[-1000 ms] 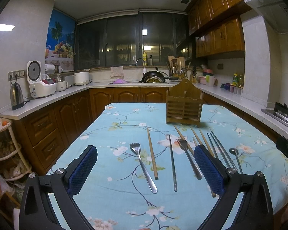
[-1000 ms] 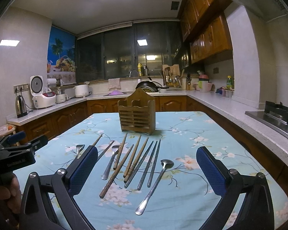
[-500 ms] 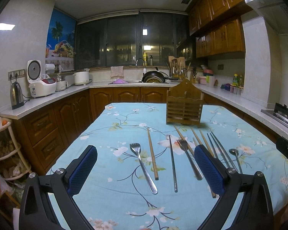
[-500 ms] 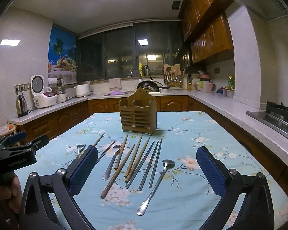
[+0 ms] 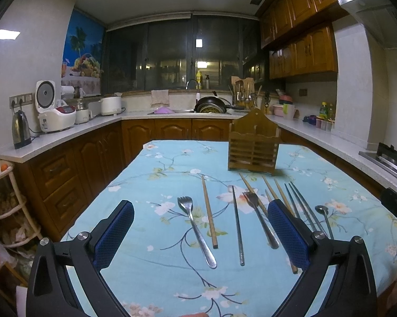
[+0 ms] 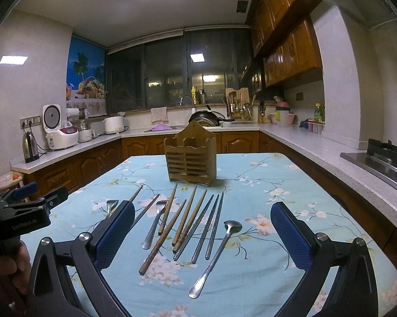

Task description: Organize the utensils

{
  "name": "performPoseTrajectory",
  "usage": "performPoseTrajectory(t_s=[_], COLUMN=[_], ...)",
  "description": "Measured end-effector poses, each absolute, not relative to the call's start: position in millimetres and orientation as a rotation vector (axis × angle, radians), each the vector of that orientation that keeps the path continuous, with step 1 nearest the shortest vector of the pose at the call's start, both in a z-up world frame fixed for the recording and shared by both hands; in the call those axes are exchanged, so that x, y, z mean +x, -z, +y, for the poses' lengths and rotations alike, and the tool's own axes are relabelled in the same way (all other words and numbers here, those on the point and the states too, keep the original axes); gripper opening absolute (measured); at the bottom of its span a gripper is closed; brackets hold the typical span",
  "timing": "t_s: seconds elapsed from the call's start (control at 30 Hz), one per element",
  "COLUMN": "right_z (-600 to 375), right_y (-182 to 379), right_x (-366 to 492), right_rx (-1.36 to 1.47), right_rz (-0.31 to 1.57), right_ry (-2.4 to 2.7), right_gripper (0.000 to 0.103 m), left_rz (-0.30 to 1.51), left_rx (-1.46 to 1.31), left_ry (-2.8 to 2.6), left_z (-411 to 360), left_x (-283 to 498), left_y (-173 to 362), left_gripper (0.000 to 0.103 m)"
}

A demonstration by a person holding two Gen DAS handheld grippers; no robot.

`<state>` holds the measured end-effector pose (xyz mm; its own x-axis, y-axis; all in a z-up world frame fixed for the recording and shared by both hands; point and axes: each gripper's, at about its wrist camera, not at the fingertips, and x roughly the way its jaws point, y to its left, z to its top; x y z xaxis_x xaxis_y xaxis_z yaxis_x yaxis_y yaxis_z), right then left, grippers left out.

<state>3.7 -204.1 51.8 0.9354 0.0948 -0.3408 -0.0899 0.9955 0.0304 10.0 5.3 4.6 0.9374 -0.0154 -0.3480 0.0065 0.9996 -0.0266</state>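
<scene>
A table with a blue flowered cloth (image 6: 264,240) filled the middle of the kitchen. Near its far end a wooden utensil holder (image 6: 190,159) stood upright. Both grippers hovered above the near edge, and each was released, with blue pads wide apart and nothing between them: the left gripper (image 5: 199,233) and the right gripper (image 6: 201,235). In front of the holder the utensils lay flat on the cloth, side by side. There were wooden chopsticks (image 6: 184,220), metal chopsticks (image 6: 211,224), a fork (image 5: 195,231) at the left, a second fork (image 6: 153,223), and a small spoon (image 6: 217,253) at the right.
</scene>
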Motion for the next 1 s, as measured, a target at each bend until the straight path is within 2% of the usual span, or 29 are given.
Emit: performPoseTrajectory(t_s=[0.4,0.73,1.0], right_z=[-206,-218,-226], right_y=[-54,-53,-37], right_x=[18,61,104], right_rx=[0.037,0.083,0.135], right_rz=[0.384,0.485,0.614], right_ry=[-0.114,-0.117,-0.130], right_gripper=[0.103,0.103,0.102], left_rz=[0.423,0.462,0.599], left_rx=[-0.051,-0.030,-0.032], left_ry=[0.025,0.032,0.104], left_z=[15,15,6], left_x=[36,70,116], left_y=[-8,-14,-8], left_gripper=[0.102,0.102,0.101])
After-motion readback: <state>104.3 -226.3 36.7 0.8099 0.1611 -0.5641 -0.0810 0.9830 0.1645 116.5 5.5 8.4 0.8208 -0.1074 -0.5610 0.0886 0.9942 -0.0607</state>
